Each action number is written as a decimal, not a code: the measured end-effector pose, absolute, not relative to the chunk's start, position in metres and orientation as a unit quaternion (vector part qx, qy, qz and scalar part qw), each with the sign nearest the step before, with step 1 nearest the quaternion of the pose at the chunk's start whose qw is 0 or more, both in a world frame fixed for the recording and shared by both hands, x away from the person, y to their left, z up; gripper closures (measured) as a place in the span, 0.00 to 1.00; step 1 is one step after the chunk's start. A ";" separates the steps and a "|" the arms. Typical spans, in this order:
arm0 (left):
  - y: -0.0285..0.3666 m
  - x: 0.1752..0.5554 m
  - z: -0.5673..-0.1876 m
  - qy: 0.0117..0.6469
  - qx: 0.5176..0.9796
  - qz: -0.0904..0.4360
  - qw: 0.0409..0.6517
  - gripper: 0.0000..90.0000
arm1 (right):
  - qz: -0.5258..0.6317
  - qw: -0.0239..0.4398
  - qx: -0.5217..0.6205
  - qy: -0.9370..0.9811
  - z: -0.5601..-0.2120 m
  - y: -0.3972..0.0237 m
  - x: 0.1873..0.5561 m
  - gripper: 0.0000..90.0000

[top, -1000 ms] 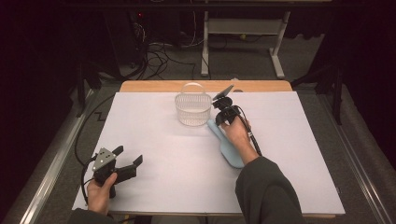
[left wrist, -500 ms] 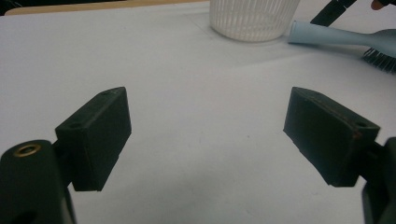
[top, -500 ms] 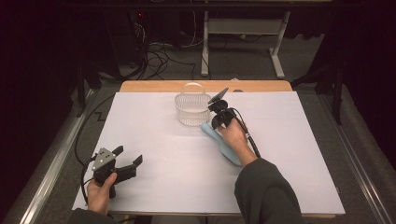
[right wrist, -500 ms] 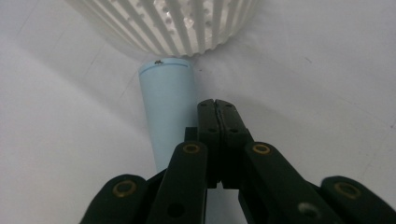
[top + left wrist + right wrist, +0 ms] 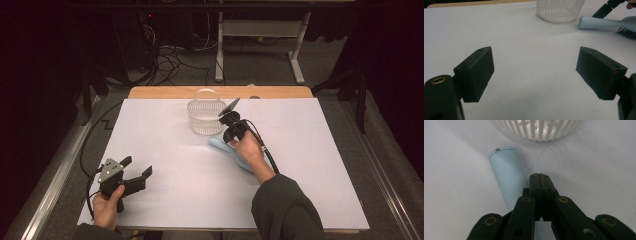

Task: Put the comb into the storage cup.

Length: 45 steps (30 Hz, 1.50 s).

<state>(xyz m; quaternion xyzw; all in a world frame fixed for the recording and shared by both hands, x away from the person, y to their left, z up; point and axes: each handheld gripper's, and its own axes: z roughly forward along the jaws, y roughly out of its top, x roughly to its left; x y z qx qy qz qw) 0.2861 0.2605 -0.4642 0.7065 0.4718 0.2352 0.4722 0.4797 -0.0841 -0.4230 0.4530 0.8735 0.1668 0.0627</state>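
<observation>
In the lower left of the high view, the left hand-held gripper (image 5: 137,170) is held low over the white bench (image 5: 310,165), its jaws spread wide with nothing between them. In the left gripper view both black pads (image 5: 477,72) are seen well apart above bare white surface.

Nearer the middle of the high view, the right hand-held gripper (image 5: 231,134) is held by a hand (image 5: 250,150) in a dark sleeve, and a black cable is trailed back along the forearm. Its jaws are clenched, pad against pad, with nothing gripped; in the right gripper view they are seen pressed together just to the right of the brush (image 5: 507,173) and above it.

The brush (image 5: 225,148) is laid flat on the bench at the centre of the high view, partly covered by the hand. Its handle is pale blue, smooth and round, widening slightly toward a flat cut end on which a small dark speck is seen. In the upper right of the left gripper view the handle (image 5: 604,22) is joined to a head with dark bristles turned down toward the bench. No brand, label or writing can be read on it.

Just beyond the handle's end stands a white slotted basket (image 5: 205,117) with an arched handle, near the bench's far wooden edge.
</observation>
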 end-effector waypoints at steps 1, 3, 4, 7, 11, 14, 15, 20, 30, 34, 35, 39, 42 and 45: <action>0.261 0.286 -0.464 0.472 0.706 0.235 0.472 0.18 | 0.167 0.062 0.452 0.874 -0.423 -0.083 0.478 1.00; 0.260 0.286 -0.464 0.472 0.706 0.236 0.472 0.18 | 0.170 0.062 0.447 0.876 -0.423 -0.082 0.474 1.00; 0.260 0.286 -0.464 0.472 0.706 0.236 0.472 0.18 | 0.171 0.061 0.445 0.877 -0.423 -0.081 0.472 1.00; 0.260 0.286 -0.464 0.471 0.707 0.238 0.471 0.18 | 0.172 0.060 0.440 0.879 -0.424 -0.081 0.468 1.00; 0.260 0.286 -0.464 0.471 0.708 0.238 0.470 0.18 | 0.175 0.058 0.434 0.882 -0.423 -0.080 0.463 1.00; 0.260 0.286 -0.464 0.470 0.709 0.239 0.468 0.18 | 0.175 0.057 0.427 0.886 -0.424 -0.078 0.459 1.00; 0.260 0.286 -0.464 0.470 0.709 0.241 0.468 0.18 | 0.176 0.058 0.425 0.886 -0.424 -0.077 0.458 1.00; 0.260 0.286 -0.464 0.470 0.710 0.242 0.466 0.18 | 0.176 0.058 0.416 0.890 -0.426 -0.075 0.453 1.00; 0.258 0.285 -0.463 0.466 0.713 0.251 0.459 0.18 | 0.172 0.057 0.397 0.900 -0.426 -0.069 0.442 1.00; 0.258 0.285 -0.463 0.466 0.714 0.251 0.459 0.18 | 0.178 0.054 0.390 0.902 -0.427 -0.070 0.437 1.00; 0.258 0.285 -0.464 0.466 0.713 0.251 0.459 0.18 | 0.180 0.053 0.387 0.903 -0.427 -0.071 0.436 1.00; 0.257 0.285 -0.463 0.466 0.713 0.252 0.459 0.18 | 0.179 0.052 0.385 0.904 -0.428 -0.067 0.431 1.00; 0.258 0.285 -0.463 0.466 0.713 0.253 0.459 0.18 | 0.183 0.051 0.377 0.906 -0.429 -0.065 0.430 1.00; 0.259 0.285 -0.463 0.467 0.712 0.253 0.459 0.18 | 0.184 0.049 0.375 0.907 -0.431 -0.063 0.428 1.00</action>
